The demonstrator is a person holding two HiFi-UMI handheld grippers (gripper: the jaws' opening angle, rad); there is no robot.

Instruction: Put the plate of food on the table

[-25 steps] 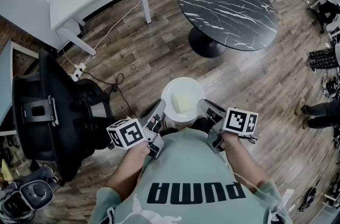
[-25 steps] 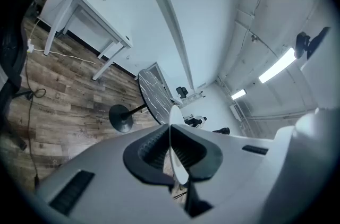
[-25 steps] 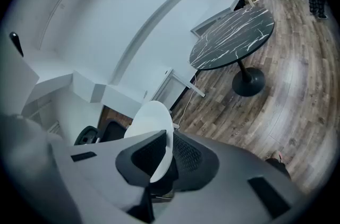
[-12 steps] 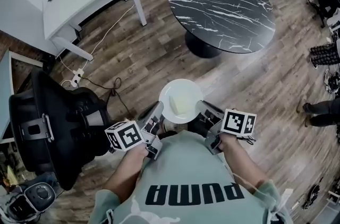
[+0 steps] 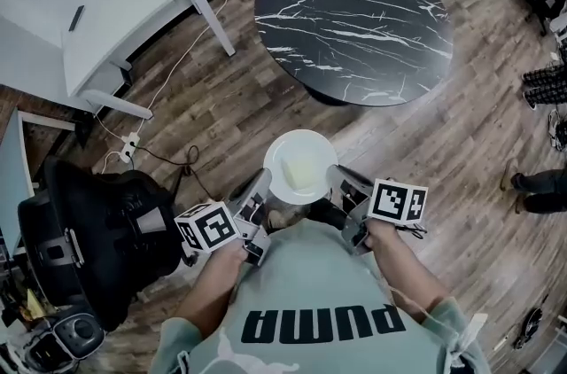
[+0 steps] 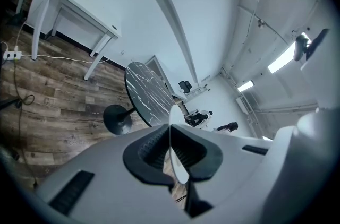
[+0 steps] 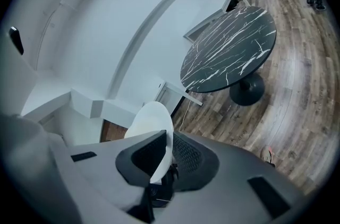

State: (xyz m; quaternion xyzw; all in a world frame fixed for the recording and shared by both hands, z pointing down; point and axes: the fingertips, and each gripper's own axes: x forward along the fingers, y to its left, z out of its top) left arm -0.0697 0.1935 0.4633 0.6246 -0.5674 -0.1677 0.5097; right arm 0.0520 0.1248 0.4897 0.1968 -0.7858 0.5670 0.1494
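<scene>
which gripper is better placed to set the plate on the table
Neither alone: left gripper and right gripper each clamp opposite rims of the plate. The table lies ahead, slightly right, so right probably leads.

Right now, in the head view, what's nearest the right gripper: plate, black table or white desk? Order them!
1. The plate, gripped by the right gripper, on its left.
2. The black table, straight ahead.
3. The white desk, far off ahead-left.

Head camera looks down; all views apparently share the table (image 5: 354, 18).
</scene>
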